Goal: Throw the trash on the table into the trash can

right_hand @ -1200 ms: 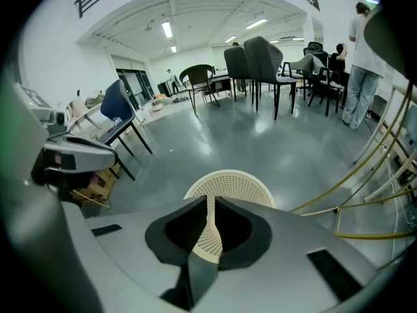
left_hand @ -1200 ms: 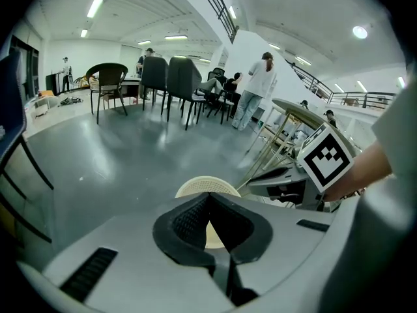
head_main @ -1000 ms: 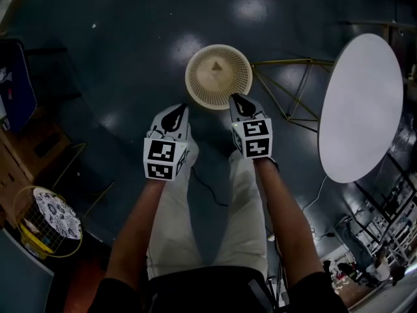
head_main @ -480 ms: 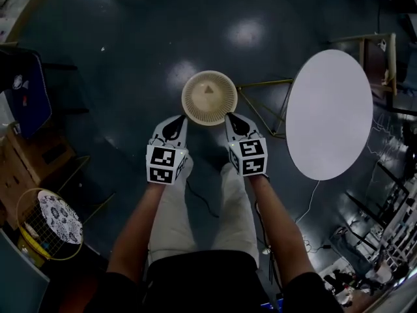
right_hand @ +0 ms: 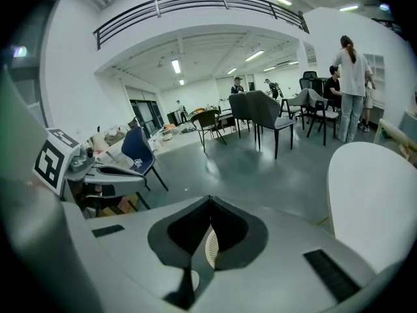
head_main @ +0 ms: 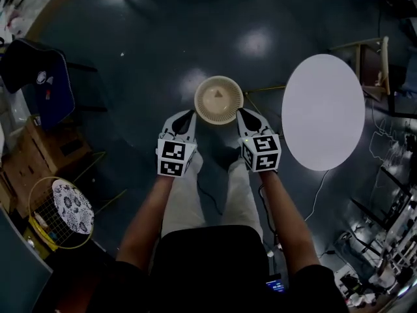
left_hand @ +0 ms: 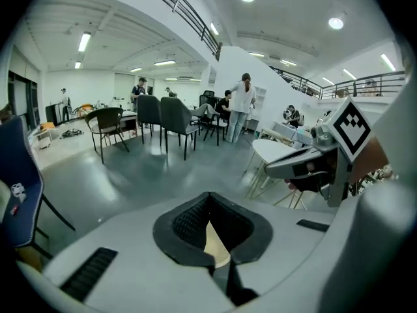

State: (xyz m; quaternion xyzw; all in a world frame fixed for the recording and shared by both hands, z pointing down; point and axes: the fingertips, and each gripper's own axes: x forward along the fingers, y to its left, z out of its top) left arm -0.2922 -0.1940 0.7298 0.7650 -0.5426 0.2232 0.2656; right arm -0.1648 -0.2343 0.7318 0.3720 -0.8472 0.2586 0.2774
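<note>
In the head view a cream round trash can (head_main: 219, 100) stands on the dark floor just beyond both grippers, with a small pale piece lying inside it. My left gripper (head_main: 187, 114) and right gripper (head_main: 244, 111) hang side by side above its near rim, both shut with nothing between the jaws. A sliver of the trash can (left_hand: 217, 246) shows through the left jaws' gap, and the trash can (right_hand: 210, 248) shows again through the right jaws' gap. The white round table (head_main: 322, 113) stands to the right with a bare top.
A blue chair (head_main: 39, 83) and cardboard boxes (head_main: 45, 152) stand at the left. A yellow wire basket (head_main: 62, 210) sits at the lower left. A wooden chair (head_main: 368, 57) is behind the table. People and dark chairs (left_hand: 169, 116) are far off.
Both grippers have risen together, still side by side. The trash can and the table look smaller and farther below. More of the floor and the blue chair has come into view.
</note>
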